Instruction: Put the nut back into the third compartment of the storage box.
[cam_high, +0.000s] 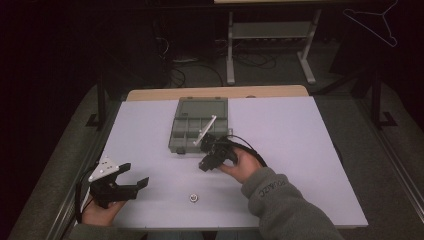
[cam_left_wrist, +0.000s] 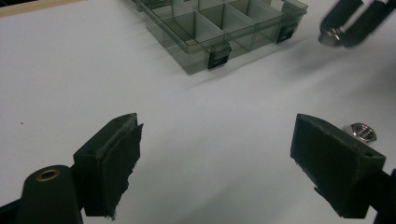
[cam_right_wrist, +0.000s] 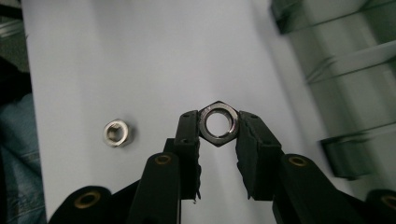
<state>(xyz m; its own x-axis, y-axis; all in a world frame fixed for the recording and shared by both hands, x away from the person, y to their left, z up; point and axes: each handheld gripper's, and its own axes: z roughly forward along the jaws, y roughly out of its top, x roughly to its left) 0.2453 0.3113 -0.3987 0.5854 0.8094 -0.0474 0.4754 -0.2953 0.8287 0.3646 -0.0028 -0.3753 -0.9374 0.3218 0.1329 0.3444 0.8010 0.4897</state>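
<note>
Right now my right tool (cam_right_wrist: 218, 126) pinches a hex nut (cam_right_wrist: 218, 123) by its flats, lifted above the desk (cam_high: 300, 150) beside the compartment box (cam_high: 200, 125). A second nut (cam_right_wrist: 116, 133) lies on the desk, apparently flat. My left tool (cam_left_wrist: 215, 154) rests with its jaws spread wide, grasping nothing.
</note>
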